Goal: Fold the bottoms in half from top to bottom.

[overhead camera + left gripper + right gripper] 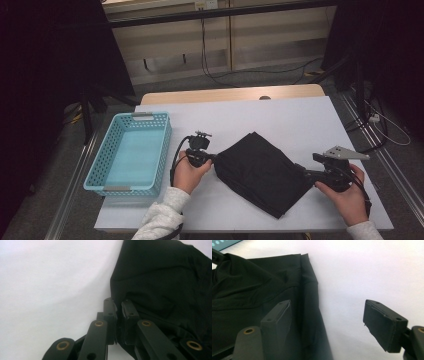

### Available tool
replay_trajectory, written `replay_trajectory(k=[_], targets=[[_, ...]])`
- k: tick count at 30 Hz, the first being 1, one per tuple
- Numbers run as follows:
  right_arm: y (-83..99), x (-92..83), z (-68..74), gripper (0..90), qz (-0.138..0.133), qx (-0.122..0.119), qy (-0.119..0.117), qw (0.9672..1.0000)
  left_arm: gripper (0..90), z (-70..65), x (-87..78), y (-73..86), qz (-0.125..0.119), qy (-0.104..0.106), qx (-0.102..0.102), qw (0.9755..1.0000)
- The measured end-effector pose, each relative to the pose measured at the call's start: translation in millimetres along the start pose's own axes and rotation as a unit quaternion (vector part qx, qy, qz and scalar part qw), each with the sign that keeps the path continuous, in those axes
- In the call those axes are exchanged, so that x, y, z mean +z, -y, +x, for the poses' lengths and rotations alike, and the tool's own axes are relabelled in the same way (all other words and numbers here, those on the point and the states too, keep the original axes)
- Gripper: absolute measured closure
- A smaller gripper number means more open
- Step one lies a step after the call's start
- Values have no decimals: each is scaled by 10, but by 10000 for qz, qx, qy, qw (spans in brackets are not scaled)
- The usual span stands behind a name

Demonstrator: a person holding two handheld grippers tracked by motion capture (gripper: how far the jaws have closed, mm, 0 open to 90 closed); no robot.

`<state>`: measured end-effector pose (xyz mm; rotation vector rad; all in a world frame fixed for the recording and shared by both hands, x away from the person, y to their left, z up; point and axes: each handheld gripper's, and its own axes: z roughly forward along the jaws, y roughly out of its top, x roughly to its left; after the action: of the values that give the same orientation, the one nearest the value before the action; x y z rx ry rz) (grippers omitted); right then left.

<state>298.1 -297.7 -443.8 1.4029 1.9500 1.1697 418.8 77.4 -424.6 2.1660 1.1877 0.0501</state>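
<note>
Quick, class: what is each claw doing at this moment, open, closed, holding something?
Left claw: closed, pinching the edge of the black cloth.
Right claw: open, one jaw over the cloth's other edge, gripping nothing.

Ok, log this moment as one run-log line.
left gripper: shut on black cloth edge | right gripper: open, one jaw over cloth edge | blue basket: left of cloth

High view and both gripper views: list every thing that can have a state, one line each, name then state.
Black folded cloth: lying flat on the white table, folded, its left edge pinched.
Left gripper: shut on the black folded cloth's edge.
Right gripper: open, jaws wide, one over the cloth's edge, one over bare table.
Light blue plastic basket: upright, empty, at the table's left end.
</note>
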Motion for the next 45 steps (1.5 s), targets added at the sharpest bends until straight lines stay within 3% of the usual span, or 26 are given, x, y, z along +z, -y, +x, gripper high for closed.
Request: replay_trajectory(k=[8,25,30,38,41,43,45], targets=[[-5,10,11,222,-15,-22,-25,10000,842,114,-21,-113,10,-192,-180,9997],[6,37,38,219,15,-1,-94,10000,842,360,-98,-291,-94,-326,-443,9984],[1,53,52,219,16,5,-119,9999,841,437,-90,-343,-154,-377,-596,9974],[-1,61,55,218,10,19,-134,9999,832,545,-107,-470,-376,-554,-622,9958],[0,60,54,217,5,13,-136,9999,719,594,-130,-467,-589,-687,-747,9931],[4,57,50,215,8,1,-136,9999,506,620,-148,-447,-618,-707,-856,9919],[8,58,50,215,10,-9,-136,9999,398,614,-156,-408,-634,-740,-904,9911]])
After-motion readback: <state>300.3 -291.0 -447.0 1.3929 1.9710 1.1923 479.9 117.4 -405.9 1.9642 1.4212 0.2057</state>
